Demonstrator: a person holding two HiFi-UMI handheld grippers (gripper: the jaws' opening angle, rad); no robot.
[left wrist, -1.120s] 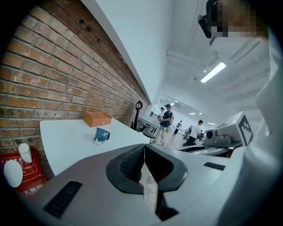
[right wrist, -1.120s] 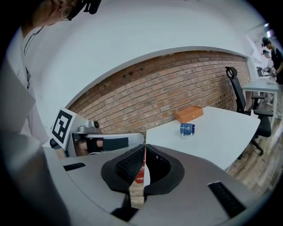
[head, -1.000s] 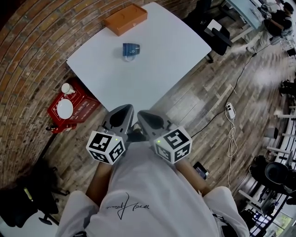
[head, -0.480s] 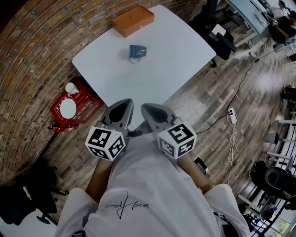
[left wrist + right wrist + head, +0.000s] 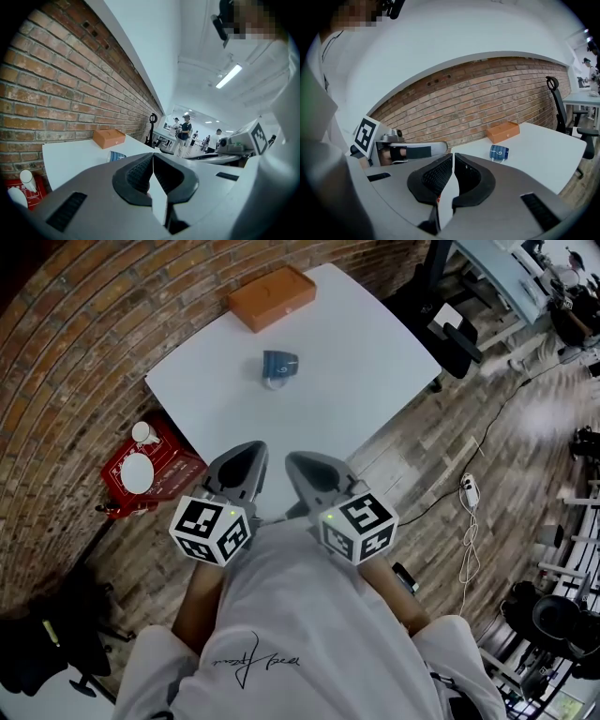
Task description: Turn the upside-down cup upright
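Observation:
A blue cup (image 5: 278, 367) lies on its side near the middle of the white table (image 5: 356, 371), its handle toward the near edge. The right gripper view shows the cup (image 5: 499, 153) far ahead, and in the left gripper view only the cup's top (image 5: 116, 156) peeks over the jaws. My left gripper (image 5: 241, 465) and right gripper (image 5: 302, 468) are held side by side close to my chest, short of the table's near edge. Both are shut with nothing between the jaws, well away from the cup.
An orange box (image 5: 273, 297) lies at the table's far edge by the brick wall. A red tray (image 5: 178, 460) with white dishes sits on the floor left of the table. An office chair (image 5: 448, 320) stands at the right, and cables (image 5: 469, 493) run over the wooden floor.
The view has shifted a little, so the table and cup sit slightly to the right and lower in the picture. Both grippers stay together near my chest, still shut.

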